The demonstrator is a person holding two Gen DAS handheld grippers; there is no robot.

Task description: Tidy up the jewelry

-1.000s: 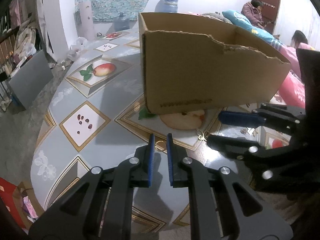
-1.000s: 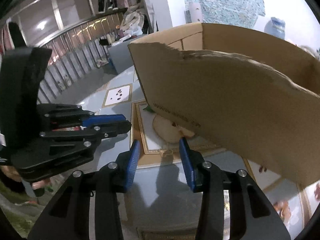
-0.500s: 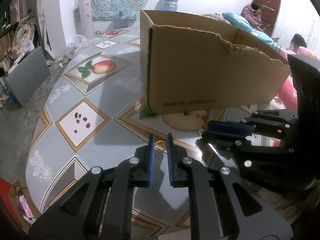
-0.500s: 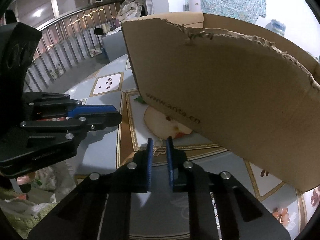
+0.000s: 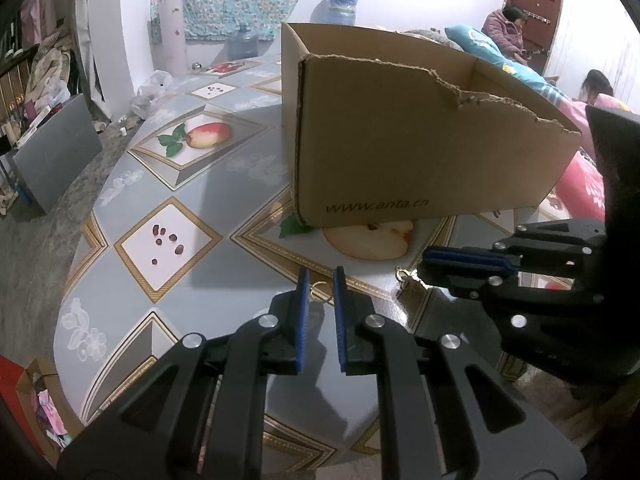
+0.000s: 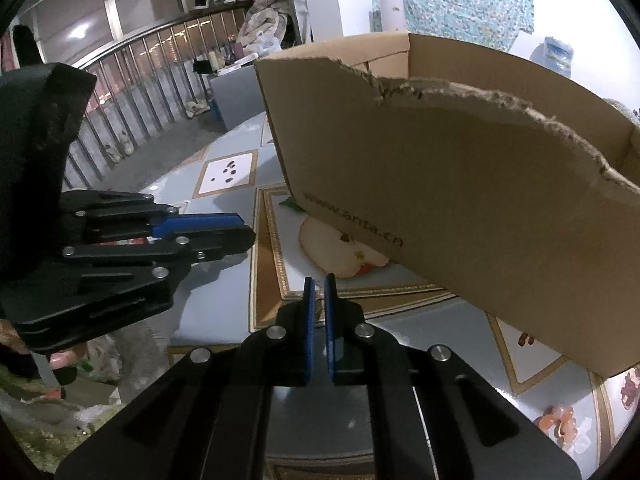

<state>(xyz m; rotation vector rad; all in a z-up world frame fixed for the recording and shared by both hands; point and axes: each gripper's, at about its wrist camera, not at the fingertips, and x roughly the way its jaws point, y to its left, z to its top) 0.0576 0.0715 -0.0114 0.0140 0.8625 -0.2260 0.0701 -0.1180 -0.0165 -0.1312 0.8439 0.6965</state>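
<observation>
One open brown cardboard box (image 5: 420,140) with a torn rim stands on the fruit-patterned table (image 5: 208,184). Two small gold jewelry pieces lie just before the box: a gold ring (image 5: 320,291) at the tips of the left gripper (image 5: 319,276), jaws nearly together; and a gold clasp piece (image 5: 405,278) pinched in the closed right gripper (image 6: 319,282).

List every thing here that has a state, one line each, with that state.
Box: upright on the table, open top, near wall's edge torn.
Ring: between the left hand-held gripper's tips.
Left hand-held gripper: nearly shut around the ring.
Right hand-held gripper: shut on a gold earring.
</observation>
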